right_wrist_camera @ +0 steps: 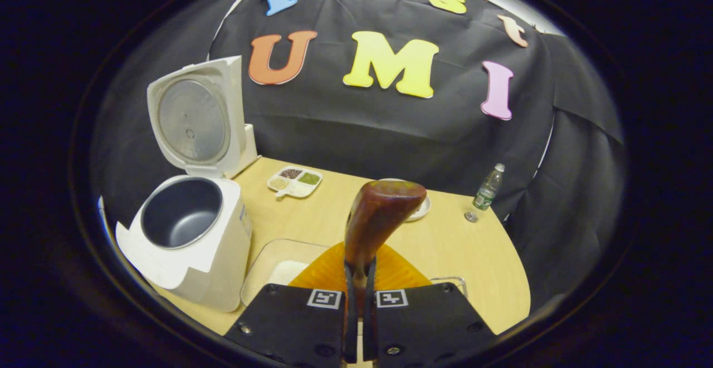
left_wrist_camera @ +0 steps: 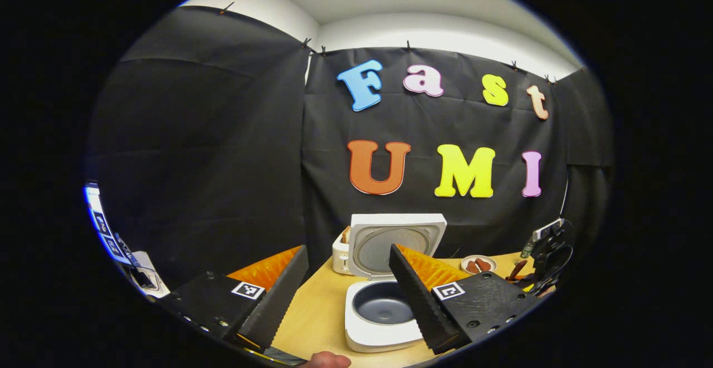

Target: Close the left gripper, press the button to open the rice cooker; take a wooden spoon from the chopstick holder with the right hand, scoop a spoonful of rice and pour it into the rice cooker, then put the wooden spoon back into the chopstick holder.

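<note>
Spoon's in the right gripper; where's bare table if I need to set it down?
Bare wood lies between the sectioned dish and the clear tray, and right of the wooden spoon, between small plate and bottle. It is crowded near the open rice cooker, beside the tray.

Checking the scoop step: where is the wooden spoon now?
In the right gripper view, the wooden spoon is clamped in the right gripper, its bowl raised above the table, right of the open rice cooker.

There was one rice cooker [right_wrist_camera: 186, 234], one wooden spoon [right_wrist_camera: 376, 217] and one clear tray [right_wrist_camera: 266, 262]. One divided dish [right_wrist_camera: 294, 181], one small plate [right_wrist_camera: 421, 207], one water bottle [right_wrist_camera: 488, 188] and one loose bottle cap [right_wrist_camera: 470, 217] stood farther back.
</note>
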`<state>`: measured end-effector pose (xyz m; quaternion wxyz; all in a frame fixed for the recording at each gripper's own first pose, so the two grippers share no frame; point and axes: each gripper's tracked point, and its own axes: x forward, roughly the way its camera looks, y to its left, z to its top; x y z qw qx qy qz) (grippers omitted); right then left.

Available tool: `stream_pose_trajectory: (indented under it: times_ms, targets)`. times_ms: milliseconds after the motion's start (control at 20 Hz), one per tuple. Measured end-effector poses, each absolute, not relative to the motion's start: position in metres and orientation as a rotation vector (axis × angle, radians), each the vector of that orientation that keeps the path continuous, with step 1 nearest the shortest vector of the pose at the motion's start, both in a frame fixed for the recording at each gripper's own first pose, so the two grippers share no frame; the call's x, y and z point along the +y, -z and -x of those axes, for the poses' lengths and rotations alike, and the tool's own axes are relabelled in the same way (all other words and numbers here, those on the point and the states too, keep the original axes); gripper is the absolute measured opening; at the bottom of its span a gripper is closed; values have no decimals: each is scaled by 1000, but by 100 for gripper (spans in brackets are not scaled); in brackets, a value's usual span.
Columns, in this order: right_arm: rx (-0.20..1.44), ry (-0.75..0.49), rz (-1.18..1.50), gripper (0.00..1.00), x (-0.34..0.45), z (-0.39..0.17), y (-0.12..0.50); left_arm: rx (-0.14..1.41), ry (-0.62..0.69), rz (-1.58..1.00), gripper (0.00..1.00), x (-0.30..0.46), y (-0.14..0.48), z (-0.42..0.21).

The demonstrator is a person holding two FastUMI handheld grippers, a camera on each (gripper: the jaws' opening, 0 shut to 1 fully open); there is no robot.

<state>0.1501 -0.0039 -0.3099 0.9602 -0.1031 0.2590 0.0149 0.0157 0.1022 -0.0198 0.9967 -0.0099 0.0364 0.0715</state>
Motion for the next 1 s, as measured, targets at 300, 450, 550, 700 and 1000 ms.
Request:
stream_pose_trajectory:
  times_ms: [300, 450, 550, 700, 1000]
  targets:
    - [519, -13, 336, 9, -11, -169, 347, 105, -155, 27, 94, 106, 28, -12]
    - [555, -14, 304, 9, -9, -171, 368, 119, -158, 15, 94, 107, 31, -10]
    - [564, -12, 262, 9, -6, -174, 374, 125, -156, 19, 94, 106, 32, -9]
    - [586, -78, 190, 9, 17, -167, 381, 133, -143, 16, 94, 100, 36, -11]
    - [652, -170, -79, 9, 52, -150, 381, 138, -132, 17, 94, 93, 36, -10]
